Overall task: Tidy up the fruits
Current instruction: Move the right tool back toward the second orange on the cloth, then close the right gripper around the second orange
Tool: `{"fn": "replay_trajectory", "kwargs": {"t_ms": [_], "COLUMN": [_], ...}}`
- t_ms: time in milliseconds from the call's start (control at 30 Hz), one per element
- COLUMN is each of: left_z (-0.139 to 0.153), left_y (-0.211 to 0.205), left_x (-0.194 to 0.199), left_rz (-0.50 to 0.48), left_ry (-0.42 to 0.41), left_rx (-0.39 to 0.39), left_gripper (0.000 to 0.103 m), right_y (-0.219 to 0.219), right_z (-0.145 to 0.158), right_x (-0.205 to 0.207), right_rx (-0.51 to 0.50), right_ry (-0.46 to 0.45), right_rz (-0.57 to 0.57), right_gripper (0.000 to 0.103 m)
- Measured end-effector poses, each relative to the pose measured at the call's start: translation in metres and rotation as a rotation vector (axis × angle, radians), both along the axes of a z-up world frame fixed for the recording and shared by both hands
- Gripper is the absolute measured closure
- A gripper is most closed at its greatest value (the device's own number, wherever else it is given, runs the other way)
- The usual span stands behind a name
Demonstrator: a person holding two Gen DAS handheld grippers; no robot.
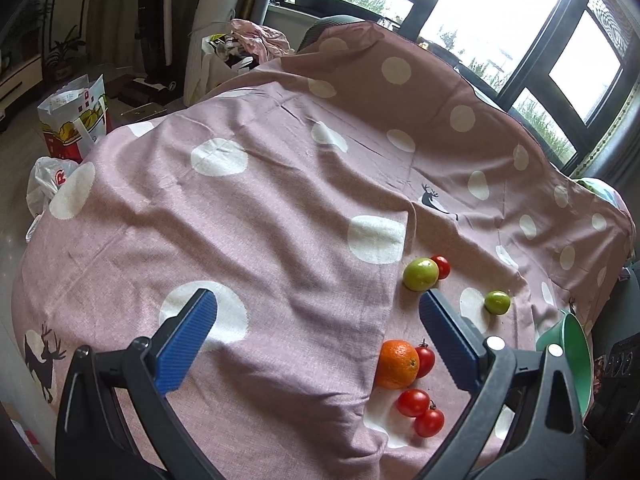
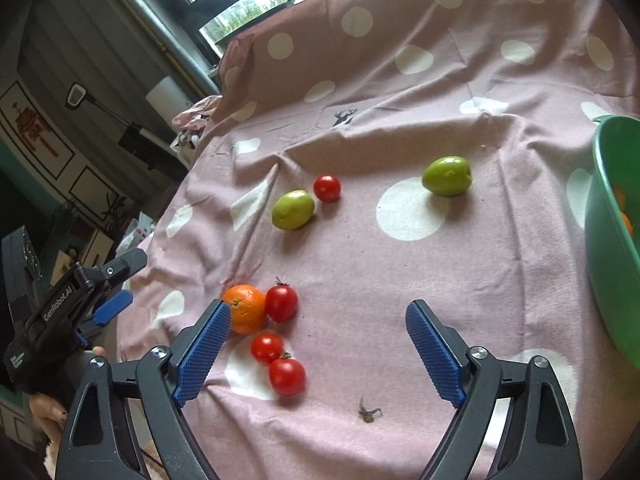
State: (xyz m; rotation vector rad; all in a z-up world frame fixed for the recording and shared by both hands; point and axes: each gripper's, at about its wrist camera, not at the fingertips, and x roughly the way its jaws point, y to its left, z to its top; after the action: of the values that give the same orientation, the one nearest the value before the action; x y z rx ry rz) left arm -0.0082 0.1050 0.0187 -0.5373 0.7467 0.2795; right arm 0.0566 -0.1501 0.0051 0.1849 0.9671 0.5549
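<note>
Spread over the worktop: a pink cloth (image 2: 400,128) with white dots and small deer prints. Scattered on the cloth, loose fruit. Nearest the right claw (image 2: 318,350): an orange (image 2: 245,309) touching a red tomato (image 2: 281,303), and just below them two more tomatoes (image 2: 267,348) (image 2: 287,376) touching each other. Farther up the cloth: a green fruit (image 2: 293,209) just beside a small tomato (image 2: 327,188). Off to the right, alone on a white dot: a second green fruit (image 2: 447,176). At the right edge of the right wrist view: a green bowl (image 2: 608,240) with orange fruit showing inside. A dried stem scrap (image 2: 369,412) lying low on the cloth between the right claw's arms.

Right claw spread wide, blue pads (image 2: 204,354) apart, nothing between them but cloth, left pad close by the orange. Left claw (image 1: 318,338) likewise wide open and empty, hovering over the cloth, with the orange (image 1: 398,364) and tomatoes near its right pad. Seen at the left of the right wrist view, the left tool held in a hand (image 2: 46,408).
</note>
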Motion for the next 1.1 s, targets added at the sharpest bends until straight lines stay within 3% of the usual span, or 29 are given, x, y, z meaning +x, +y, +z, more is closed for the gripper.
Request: {"fn": "replay_trajectory", "kwargs": {"t_ms": [133,233,333,467,933,1100], "left_z": [-0.002,-0.003,-0.003,-0.004,-0.005,-0.004], "left_y": [0.010,0.012,0.013,0.012,0.006,-0.003], "left_x": [-0.002,-0.001,0.000,0.001,0.004,0.007], "left_rz": [0.014,0.019,0.019,0.004,-0.026,-0.059], "left_ry": [-0.006,-0.001,0.006,0.006,0.015,0.010], "left_rx": [-0.053,-0.065,-0.068,-0.083,-0.088,-0.077], "left_gripper": [0.003,0.003,0.003,0.003,0.003,0.003], "right_y": [0.029,0.046,0.059,0.068,0.083,0.076], "right_z": [-0.003,-0.014,-0.026,-0.033,-0.046,-0.034], "right_x": [0.003,0.010,0.015,0.018,0.026,0.019], "right_rx": [0.026,0.062,0.092,0.087,0.036,0.028], "right_ry": [0.049,0.150,0.226,0.257,0.251,0.205], "right_rz": [0.091,0.112,0.110,0.087,0.075,0.091], "right_gripper": [0.036,0.047,0.049,0.049,0.059,0.060]}}
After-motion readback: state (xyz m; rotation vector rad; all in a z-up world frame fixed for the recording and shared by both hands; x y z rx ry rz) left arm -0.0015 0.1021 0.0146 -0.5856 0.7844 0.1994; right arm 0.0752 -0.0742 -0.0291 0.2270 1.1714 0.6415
